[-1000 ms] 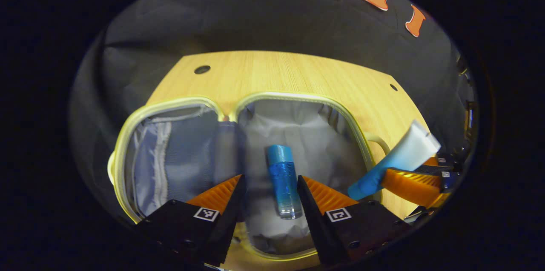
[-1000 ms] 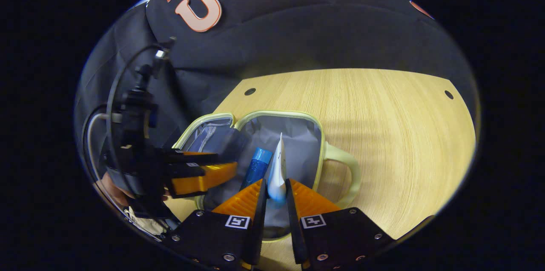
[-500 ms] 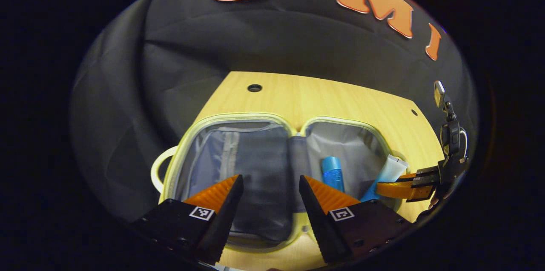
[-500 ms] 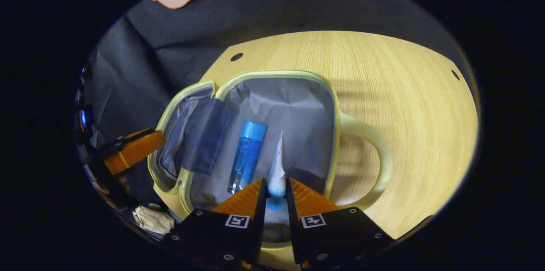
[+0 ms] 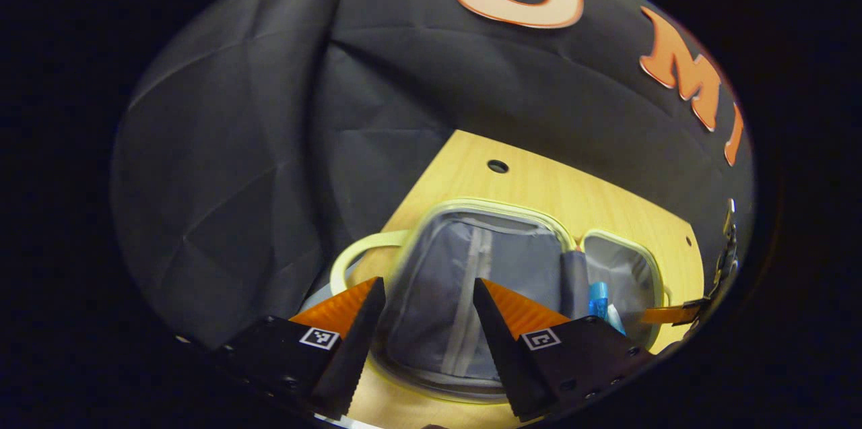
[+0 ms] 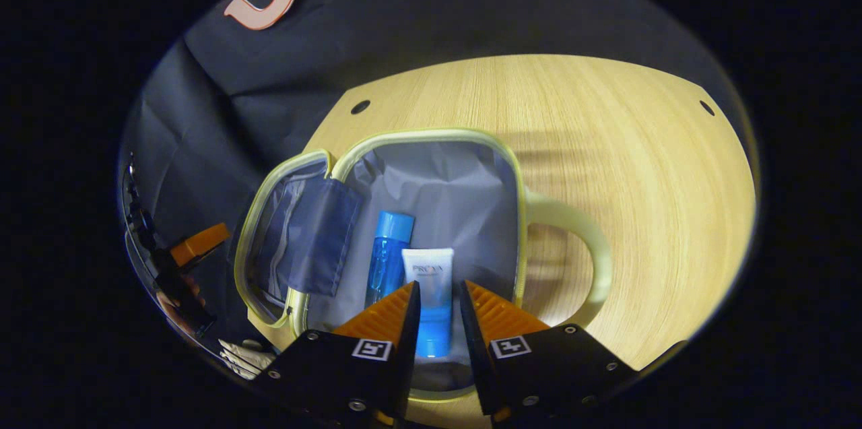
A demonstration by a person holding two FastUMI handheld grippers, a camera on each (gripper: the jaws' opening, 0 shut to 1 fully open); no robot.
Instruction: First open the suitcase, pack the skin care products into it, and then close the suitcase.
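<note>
left gripper view: left gripper [image 5: 427,311], jaws parted, nothing between them. beyond the gap lies the small pale-green suitcase with grey fabric lining [image 5: 471,210], opened flat on the light wooden table [image 5: 539,183]; its zipped lid half sits straight ahead of the fingers, one looped handle off to their left. the other half lies ahead and to the right, holding the blue clear-plastic bottle [image 5: 597,298] and the white-and-blue squeeze tube [image 5: 614,318].

right gripper view: right gripper [image 6: 438,308], jaws slightly apart, not pressing the tube [image 6: 431,301], which lies flat between and just ahead of the fingertips on the suitcase [image 6: 431,136] lining. bottle [image 6: 387,257] just left of the tube. table [image 6: 640,166] ahead and right. left gripper [image 6: 195,247] far left.
</note>
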